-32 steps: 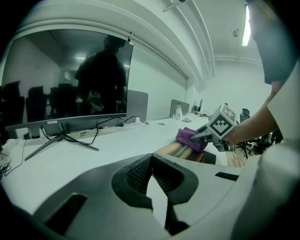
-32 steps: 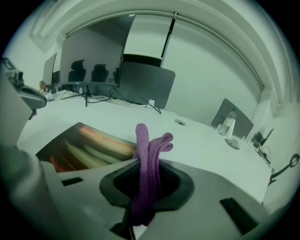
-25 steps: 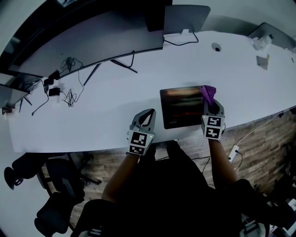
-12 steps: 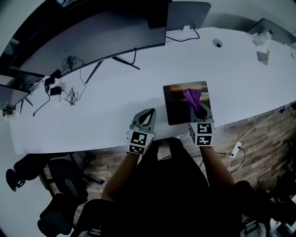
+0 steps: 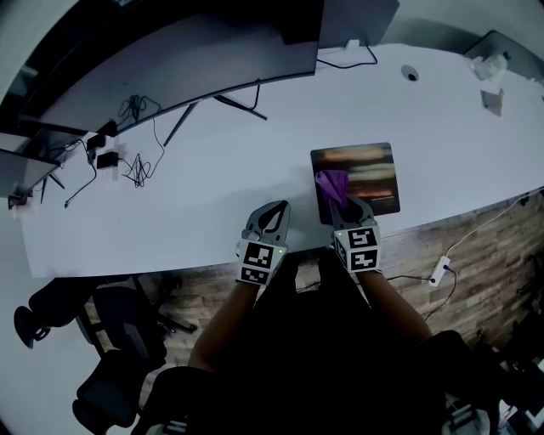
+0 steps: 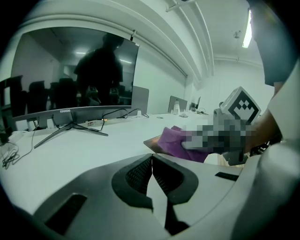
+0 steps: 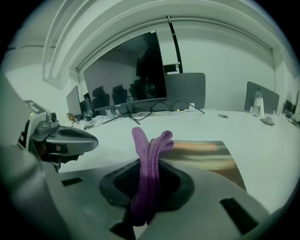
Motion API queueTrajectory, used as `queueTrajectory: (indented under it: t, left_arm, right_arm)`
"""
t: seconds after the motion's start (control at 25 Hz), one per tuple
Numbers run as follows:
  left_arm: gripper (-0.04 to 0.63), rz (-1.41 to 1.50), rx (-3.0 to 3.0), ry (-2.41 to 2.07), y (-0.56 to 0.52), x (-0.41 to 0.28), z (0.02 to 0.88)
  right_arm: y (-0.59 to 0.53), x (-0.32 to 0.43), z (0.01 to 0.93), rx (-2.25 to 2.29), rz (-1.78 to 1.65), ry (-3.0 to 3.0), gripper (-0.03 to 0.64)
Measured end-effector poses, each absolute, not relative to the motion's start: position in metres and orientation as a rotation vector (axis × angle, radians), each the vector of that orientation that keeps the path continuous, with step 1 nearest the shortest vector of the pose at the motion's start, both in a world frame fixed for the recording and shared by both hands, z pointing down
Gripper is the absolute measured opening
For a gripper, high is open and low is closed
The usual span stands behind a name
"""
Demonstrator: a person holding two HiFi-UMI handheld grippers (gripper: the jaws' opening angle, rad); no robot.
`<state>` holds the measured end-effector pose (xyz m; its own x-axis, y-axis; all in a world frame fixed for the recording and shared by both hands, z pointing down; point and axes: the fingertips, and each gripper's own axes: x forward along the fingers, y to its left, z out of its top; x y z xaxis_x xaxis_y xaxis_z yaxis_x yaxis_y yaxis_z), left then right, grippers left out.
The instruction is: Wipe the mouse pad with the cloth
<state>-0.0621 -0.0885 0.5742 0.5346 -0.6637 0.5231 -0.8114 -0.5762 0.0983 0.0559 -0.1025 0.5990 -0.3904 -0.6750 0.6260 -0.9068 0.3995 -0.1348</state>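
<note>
A dark mouse pad (image 5: 361,174) with orange streaks lies on the white desk near its front edge, also in the right gripper view (image 7: 206,154). My right gripper (image 5: 338,204) is shut on a purple cloth (image 5: 331,183), which sits on the pad's near-left corner. The folded cloth (image 7: 149,164) sticks up between the jaws. My left gripper (image 5: 270,217) rests shut with nothing in it on the desk, left of the pad. From the left gripper view the cloth (image 6: 176,143) and pad edge show to the right.
A wide curved monitor (image 5: 170,51) stands at the back, cables (image 5: 132,166) lie at the left, a grey laptop back (image 5: 357,19) at the rear. Small items (image 5: 489,68) sit far right. Office chairs (image 5: 93,323) stand below the desk's front edge (image 5: 170,259).
My right gripper has dragged the purple cloth leftward and nearer across the mouse pad, from its right side to its near-left corner. The left gripper has stayed put.
</note>
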Motion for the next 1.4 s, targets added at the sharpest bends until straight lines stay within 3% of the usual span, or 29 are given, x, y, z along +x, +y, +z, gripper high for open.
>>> queueTrajectory:
  t: [0.44,1.4]
  left_arm:
    - [0.021,0.635,2.436,-1.219,-0.086,-0.067,0.580]
    - [0.021,0.601,2.443,-1.141,-0.089,-0.003,0.579]
  right_arm:
    - [-0.105,0.055,0.620,1.314,0.582,-2.128,0.069]
    - [-0.111,0.126,0.624,1.294,0.518,-2.068,0.069]
